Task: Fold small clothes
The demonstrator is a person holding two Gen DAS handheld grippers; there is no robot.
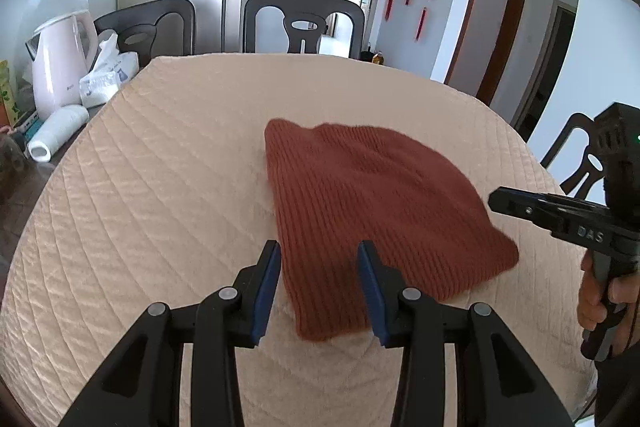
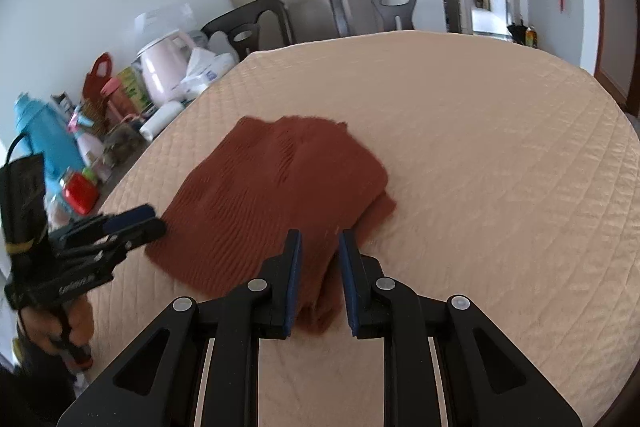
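Two dark chairs (image 1: 304,23) beyond quilted table (image 1: 160,187), kettle (image 1: 60,63) left.

There is one rust-red knitted garment (image 1: 372,211) on one quilted peach table cover (image 1: 160,187). Two grippers show: the left gripper (image 1: 319,287) and the right gripper (image 2: 319,283). Three dark chairs (image 1: 304,23) stand round the table. One pink kettle (image 1: 60,63) and one white roll (image 1: 58,139) sit beside it.
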